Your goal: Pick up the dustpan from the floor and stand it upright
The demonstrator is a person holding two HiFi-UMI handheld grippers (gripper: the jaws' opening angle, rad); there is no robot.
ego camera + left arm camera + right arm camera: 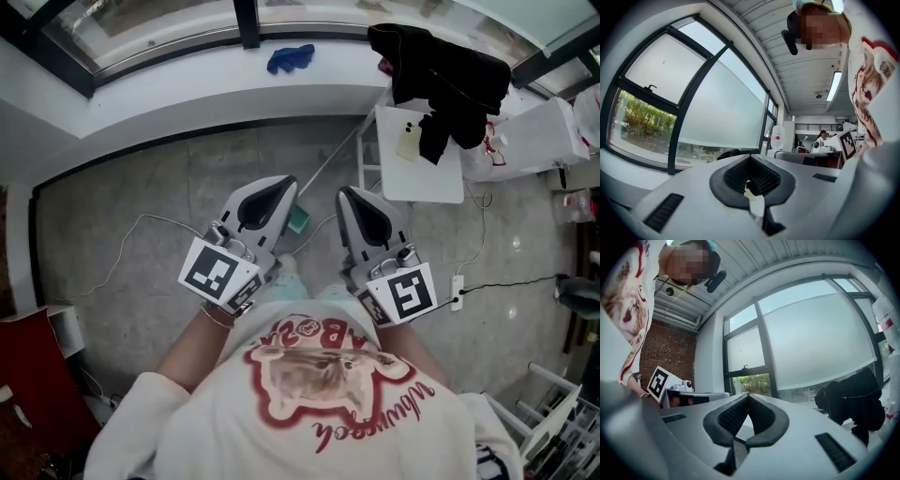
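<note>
In the head view the dustpan (298, 220) lies on the grey floor. Its green pan peeks out between my two grippers, and its thin handle (330, 161) runs up and right toward the white table. My left gripper (281, 181) is held level just left of the pan, shut and empty. My right gripper (349, 193) is level just right of it, also shut and empty. Neither touches the dustpan. In the left gripper view the left gripper (749, 157) has its pads meeting at the tips. The right gripper (747, 396) in the right gripper view shows the same, facing the windows.
A white table (419, 159) with a black jacket (450, 70) stands ahead on the right. A blue cloth (291, 58) lies on the window sill. Cables and a power strip (457, 292) lie on the floor; a red object (28, 366) sits at lower left.
</note>
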